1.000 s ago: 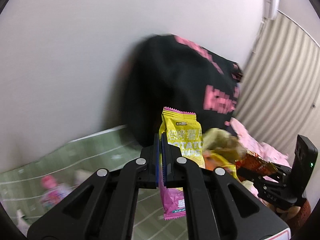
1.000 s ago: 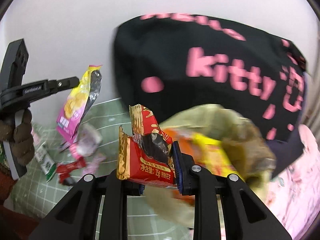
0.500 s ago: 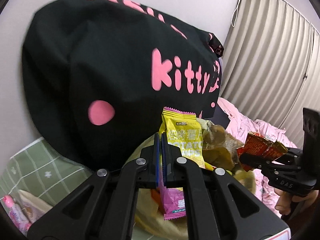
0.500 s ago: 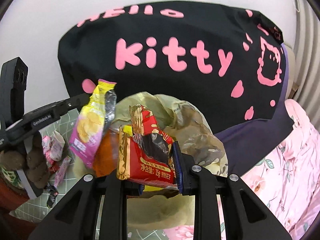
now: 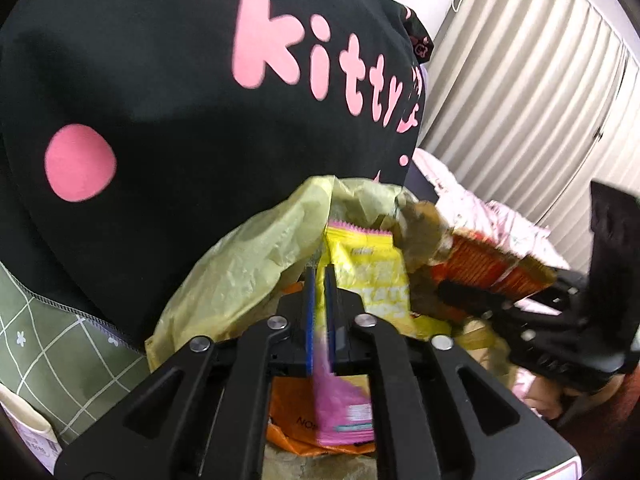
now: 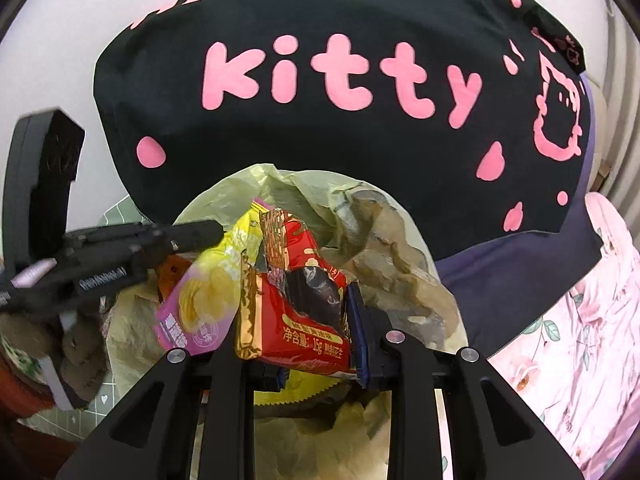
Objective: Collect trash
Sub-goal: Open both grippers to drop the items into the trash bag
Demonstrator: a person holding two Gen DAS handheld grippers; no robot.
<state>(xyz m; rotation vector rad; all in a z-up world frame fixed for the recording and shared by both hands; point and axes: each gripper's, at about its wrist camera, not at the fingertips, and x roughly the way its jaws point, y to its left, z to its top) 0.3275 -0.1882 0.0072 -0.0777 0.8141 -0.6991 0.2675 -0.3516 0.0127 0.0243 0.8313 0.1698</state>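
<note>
My left gripper [image 5: 319,280] is shut on a yellow and pink potato chip packet [image 5: 368,276], held over the mouth of a pale yellow-green trash bag [image 5: 248,264]. My right gripper [image 6: 298,304] is shut on a torn red and gold snack wrapper [image 6: 304,312], also over the bag [image 6: 400,248]. The chip packet [image 6: 200,296] and the left gripper [image 6: 208,230] show at left in the right wrist view. The red wrapper [image 5: 492,268] and the right gripper [image 5: 460,296] show at right in the left wrist view. Orange and yellow wrappers [image 5: 288,420] lie inside the bag.
A black pillow with pink "Hello Kitty" lettering [image 6: 340,80] stands right behind the bag. A green checked mat [image 5: 60,348] lies at left. Pink floral bedding [image 6: 580,340] lies at right. Striped curtains [image 5: 520,80] hang at the back right.
Both grippers have moved in toward the trash bag with their wrappers. The bag and pillow now fill both views, and the two wrappers are close together over the bag's mouth.
</note>
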